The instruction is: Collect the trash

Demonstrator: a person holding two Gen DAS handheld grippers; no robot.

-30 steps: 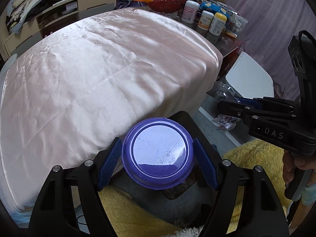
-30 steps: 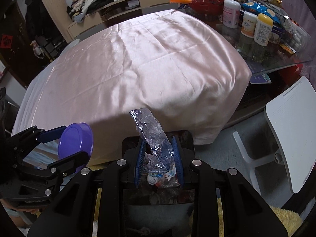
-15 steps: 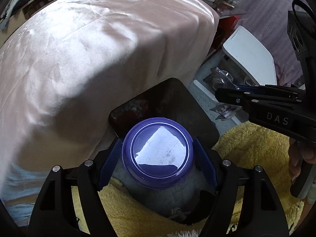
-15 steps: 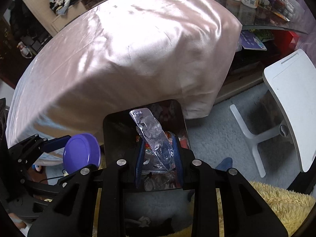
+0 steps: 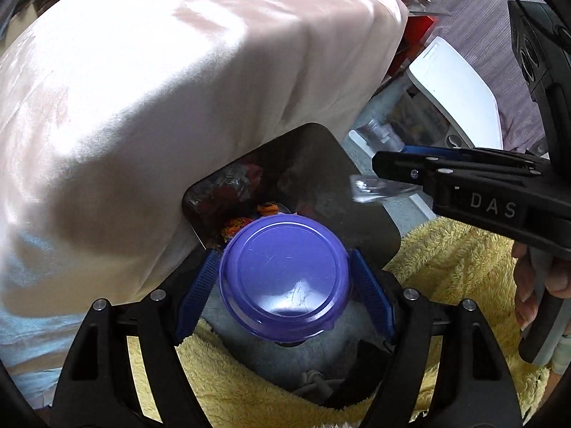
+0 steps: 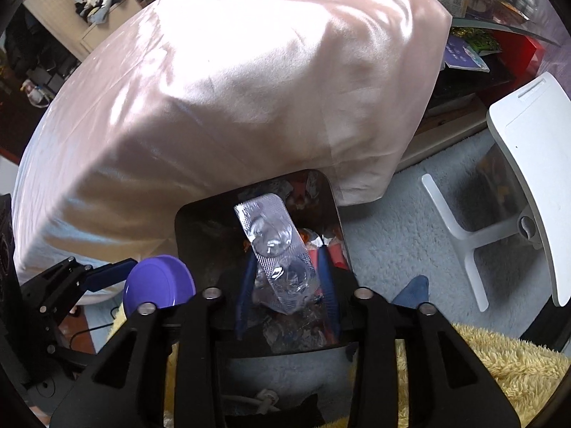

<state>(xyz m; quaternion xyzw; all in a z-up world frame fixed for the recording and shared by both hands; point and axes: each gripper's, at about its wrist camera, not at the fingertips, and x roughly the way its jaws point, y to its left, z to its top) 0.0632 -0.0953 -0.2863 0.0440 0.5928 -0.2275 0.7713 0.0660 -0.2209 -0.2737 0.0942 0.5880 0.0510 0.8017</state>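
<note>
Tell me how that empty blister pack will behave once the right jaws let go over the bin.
The blister pack looks thin and light, so it will probably flutter rather than drop straight. Its crinkled foil and plastic suggest it flexes easily. The right gripper has just been opening with the pack between its jaws, above the trash bin, so it should land inside.

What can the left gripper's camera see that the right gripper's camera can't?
Only the left view: the lid's flat round face, gripped between the blue pads, and a hand holding the right gripper. Only the right view: the empty pill blister pack seen full length, between jaws that have just been opening. Both: the black trash bin and the pink cloth.
</note>
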